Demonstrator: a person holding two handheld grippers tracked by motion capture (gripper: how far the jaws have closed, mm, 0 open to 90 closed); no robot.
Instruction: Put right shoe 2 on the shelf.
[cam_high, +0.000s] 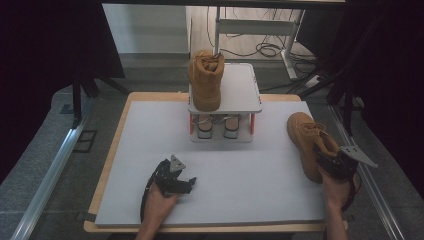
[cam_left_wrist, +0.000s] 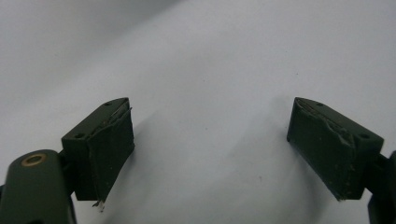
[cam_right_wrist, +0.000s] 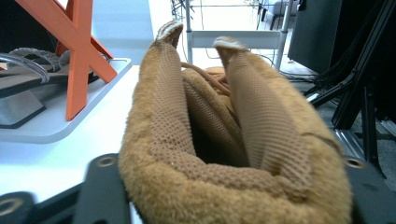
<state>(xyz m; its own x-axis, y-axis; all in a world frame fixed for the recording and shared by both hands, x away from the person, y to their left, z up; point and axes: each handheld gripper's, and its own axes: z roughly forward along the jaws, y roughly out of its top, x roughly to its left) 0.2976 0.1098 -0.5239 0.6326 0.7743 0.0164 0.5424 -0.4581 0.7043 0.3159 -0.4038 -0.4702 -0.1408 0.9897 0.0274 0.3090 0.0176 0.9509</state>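
Nearest the person, left gripper (cam_high: 187, 184) rests low on the white counter (cam_high: 150, 150), jaws spread wide with nothing between them; in the left gripper view both pads (cam_left_wrist: 112, 144) show bare counter in the gap. Idle hand.

Right gripper (cam_high: 327, 159) sits at the counter's right edge, jaws on either side of the heel collar of the tan boot (cam_high: 307, 142). In the right gripper view the padded collar (cam_right_wrist: 224, 177) bulges between the two black jaws and looks squeezed, so I read it as closed on the boot, roughly half-way in. The boot lies on the counter, toe pointing away from the person, close to the right edge.

Further off, a small white shoe rack (cam_high: 240, 95) stands at the far middle of the counter. The matching second boot (cam_high: 206, 80) stands upright on the left of its top shelf; the right half is free. A pair of grey shoes (cam_high: 217, 127) sits on the lower shelf, between orange struts.

Risks, judged:
- grip is on soft padding only; the collar may fold or slip out under the boot's weight on lifting
- held by the heel, the toe may droop, swing and clip the rack edge or the second boot
- boot is near the counter edge; a slip could drop it off the side
- a hard bump might shift the rack
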